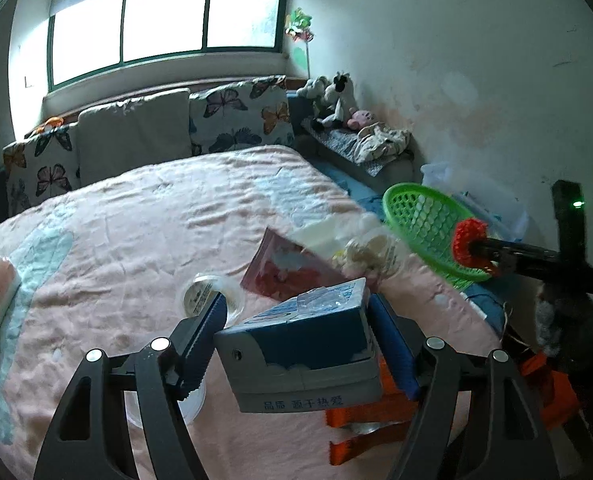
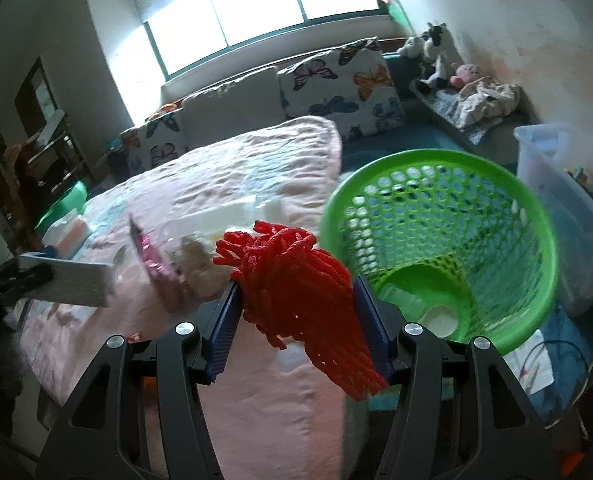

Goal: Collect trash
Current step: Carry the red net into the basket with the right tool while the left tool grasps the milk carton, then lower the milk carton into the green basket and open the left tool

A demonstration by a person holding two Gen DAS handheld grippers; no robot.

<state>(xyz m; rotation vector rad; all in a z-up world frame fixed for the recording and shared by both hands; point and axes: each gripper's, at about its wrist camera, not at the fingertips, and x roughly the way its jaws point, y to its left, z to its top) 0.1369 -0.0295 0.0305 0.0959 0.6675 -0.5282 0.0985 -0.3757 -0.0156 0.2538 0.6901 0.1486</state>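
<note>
1. Gripping a blue-and-white cardboard carton point(image 1: 300, 344), the left claw point(image 1: 296, 344) holds it lifted above the pink quilted bed cover point(image 1: 136, 216); its blue pads sit against both sides of the carton.
2. Crumpled clear plastic point(image 1: 320, 298) lies on the carton's top.
3. The right claw point(image 2: 296, 312) is clamped on a bunch of red foam netting point(image 2: 292, 280), which fills the gap between its pads and hangs out toward the near side.
4. A round green plastic mesh basket point(image 2: 536, 240) sits tilted at the right edge of the bed, just right of the netting, its mouth facing the right claw.
5. Inside the basket, at its bottom, lies a pale translucent item point(image 2: 436, 316); what it is cannot be told.
6. On the bed cover beyond the carton lie a pink printed packet point(image 1: 288, 268), a pale crumpled wad point(image 1: 360, 256) and a clear round lid point(image 1: 212, 292) near the left pad.
7. Butterfly-print cushions point(image 1: 240, 116) line the far side under the window point(image 1: 164, 20).
8. A clear plastic bin point(image 2: 560, 208) stands right of the basket.
9. Stuffed toys point(image 1: 336, 96) sit at the far right by the wall.
</note>
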